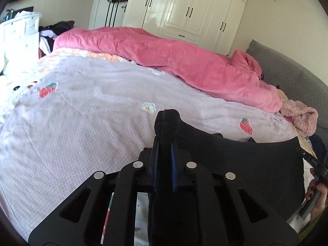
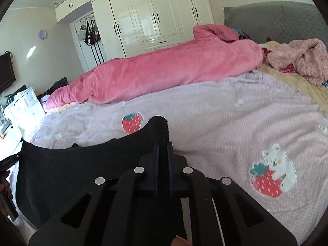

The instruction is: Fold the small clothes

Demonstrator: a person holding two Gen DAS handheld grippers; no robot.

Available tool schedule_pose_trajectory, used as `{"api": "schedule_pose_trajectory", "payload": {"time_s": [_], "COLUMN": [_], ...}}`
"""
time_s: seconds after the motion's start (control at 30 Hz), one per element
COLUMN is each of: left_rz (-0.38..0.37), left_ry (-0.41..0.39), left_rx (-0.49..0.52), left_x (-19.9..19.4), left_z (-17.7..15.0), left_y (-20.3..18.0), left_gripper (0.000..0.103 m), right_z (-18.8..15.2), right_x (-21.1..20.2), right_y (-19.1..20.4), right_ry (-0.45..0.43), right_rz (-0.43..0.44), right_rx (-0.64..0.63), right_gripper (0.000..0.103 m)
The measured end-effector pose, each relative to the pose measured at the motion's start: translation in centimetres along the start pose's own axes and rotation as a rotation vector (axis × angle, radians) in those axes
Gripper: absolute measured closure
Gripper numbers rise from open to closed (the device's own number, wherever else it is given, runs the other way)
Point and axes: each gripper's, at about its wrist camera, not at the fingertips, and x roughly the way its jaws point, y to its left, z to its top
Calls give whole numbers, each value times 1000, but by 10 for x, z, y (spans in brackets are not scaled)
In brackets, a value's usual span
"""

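both grippers clamped — black garment (image 1: 246, 164) (stretched between)

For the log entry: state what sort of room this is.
A home bedroom, most likely. A bed with a lilac strawberry-print cover and a rolled pink duvet, a grey padded headboard, and white built-in wardrobes show it.

Black garment (image 1: 246, 160), plain, no print. Bedspread (image 1: 92, 123) pale lilac w/ fine textured weave, red strawberry patches w/ teal-green leaves, small white flower patches; in right wrist view 1 white bear patch (image 2: 276, 164) hugging a strawberry. Quilt (image 1: 174, 61) solid deep pink. Fluffy garment (image 2: 303, 59) light pink. Headboard (image 2: 276, 18) grey, quilted. Wardrobe (image 2: 153, 16) glossy cream, black handles.
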Motion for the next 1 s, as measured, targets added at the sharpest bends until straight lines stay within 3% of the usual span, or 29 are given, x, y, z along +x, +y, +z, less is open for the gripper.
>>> {"api": "schedule_pose_trajectory", "payload": {"time_s": [0.47, 0.77, 0.9, 1.0], "left_rz": [113, 133, 150, 140], "left_ry": [134, 133, 112, 101], "left_rx": [36, 15, 21, 23], "left_x": [46, 43, 33, 24], "left_z": [-22, -23, -21, -17], "left_y": [7, 13, 10, 6], "left_gripper": [98, 80, 73, 64], "right_z": [-19, -22, -21, -20], "right_x": [57, 46, 26, 13], "right_y": [-8, -16, -22, -22], "right_ry": [203, 193, 150, 119], "right_rz": [-150, -164, -149, -152], "right_rx": [4, 43, 63, 44], "right_gripper": [94, 67, 61, 51]}}
